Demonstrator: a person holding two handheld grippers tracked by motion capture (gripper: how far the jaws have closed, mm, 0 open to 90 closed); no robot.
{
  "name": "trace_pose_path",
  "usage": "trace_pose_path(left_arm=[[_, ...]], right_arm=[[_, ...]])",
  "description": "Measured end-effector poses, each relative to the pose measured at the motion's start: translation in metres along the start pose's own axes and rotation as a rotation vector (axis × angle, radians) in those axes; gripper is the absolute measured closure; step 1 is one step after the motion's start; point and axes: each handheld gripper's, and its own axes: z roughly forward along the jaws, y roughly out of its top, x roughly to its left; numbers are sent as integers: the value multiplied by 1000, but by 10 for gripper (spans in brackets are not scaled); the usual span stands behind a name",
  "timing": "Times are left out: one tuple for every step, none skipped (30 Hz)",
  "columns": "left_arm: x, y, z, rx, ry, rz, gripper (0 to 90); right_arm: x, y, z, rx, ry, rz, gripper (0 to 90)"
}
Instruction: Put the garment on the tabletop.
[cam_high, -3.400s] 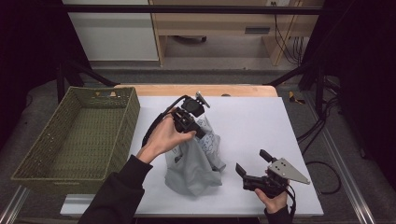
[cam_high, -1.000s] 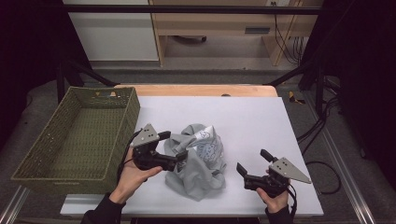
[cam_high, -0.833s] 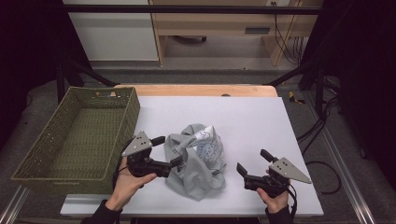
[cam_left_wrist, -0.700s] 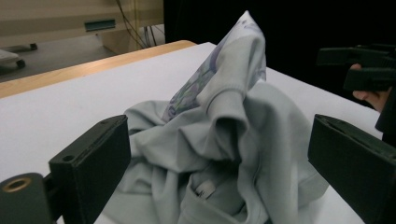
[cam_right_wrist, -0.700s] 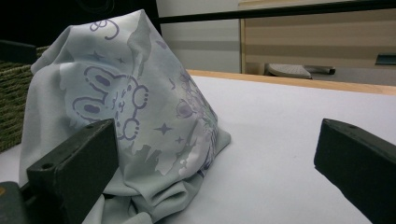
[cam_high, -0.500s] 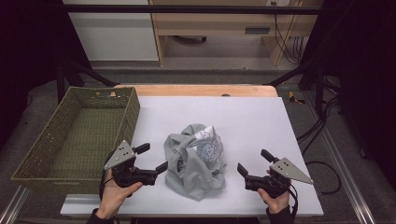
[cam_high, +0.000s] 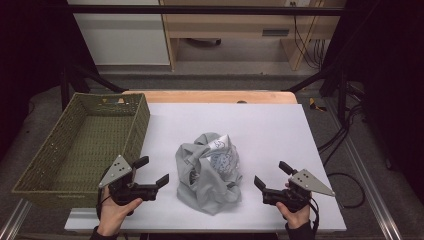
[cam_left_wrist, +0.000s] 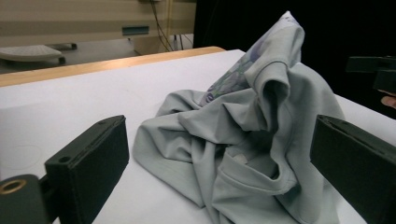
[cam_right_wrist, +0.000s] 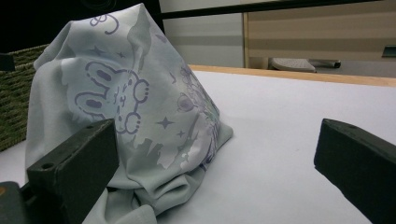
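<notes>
A crumpled pale grey T-shirt (cam_high: 210, 170) with a purple cartoon print lies heaped on the white table (cam_high: 280, 130), near its front middle. My left gripper (cam_high: 153, 172) rests open at the front left, its jaws pointing at the shirt from a short gap away. In the left gripper view the shirt (cam_left_wrist: 252, 140) rises between and beyond the two black jaws. My right gripper (cam_high: 272, 174) rests open at the front right, also aimed at the shirt and apart from it. The right gripper view shows the printed side of the shirt (cam_right_wrist: 135, 107) just past its left jaw.
A green woven basket (cam_high: 85, 145) stands empty along the table's left side, close to my left hand. A wooden strip (cam_high: 210, 96) borders the far edge. Cabinets and cables lie on the floor beyond.
My left gripper let go of the shirt, drew back toward the front left corner and came to rest open beside the basket. The shirt stayed heaped. The right gripper has not moved.
</notes>
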Motion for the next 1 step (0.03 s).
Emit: trace_pose_path(left_arm=[[0, -1, -1, 0, 8, -1, 44]], right_arm=[[0, 0, 0, 0, 0, 0, 3]])
